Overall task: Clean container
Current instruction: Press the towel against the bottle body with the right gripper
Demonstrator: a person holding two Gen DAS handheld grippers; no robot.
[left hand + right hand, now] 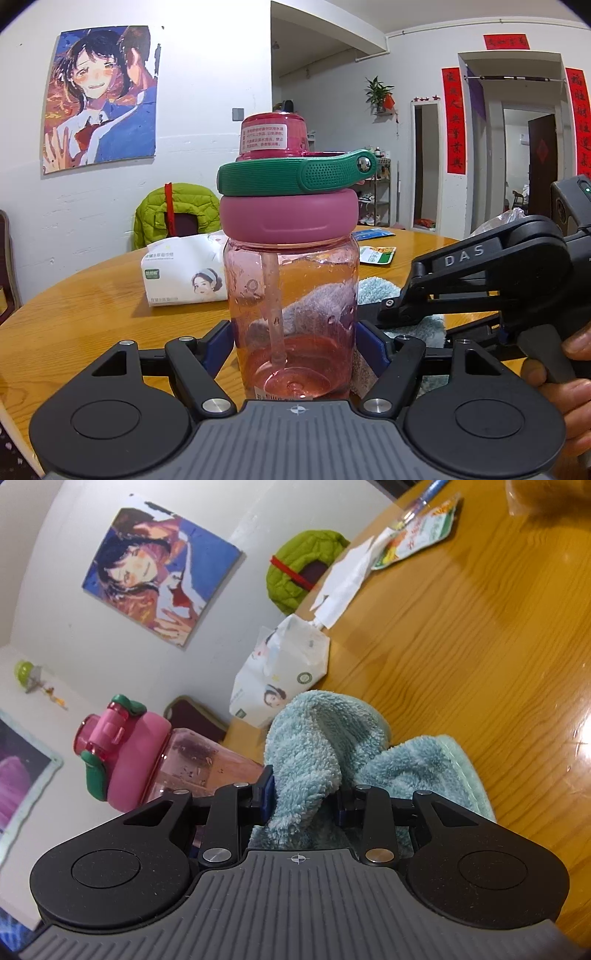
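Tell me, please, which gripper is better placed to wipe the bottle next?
Right: the right gripper already clamps the fluffy teal cloth, while the left gripper braces the clear pink plastic bottle.

Between my left tongs' blue pads (218,345) I see a clear pink plastic bottle (293,314) with a matte pink lid, green ribbed strap (295,177) and deep red cap. My right tongs hold a fluffy pale teal towel (325,746). Beyond lies honey-coloured wood-grain tabletop (461,646) and a white tissue pack (184,277).

tissue pack (184,277) and snack packet (377,254) on wooden table (92,314); green jacket (173,214) behind.
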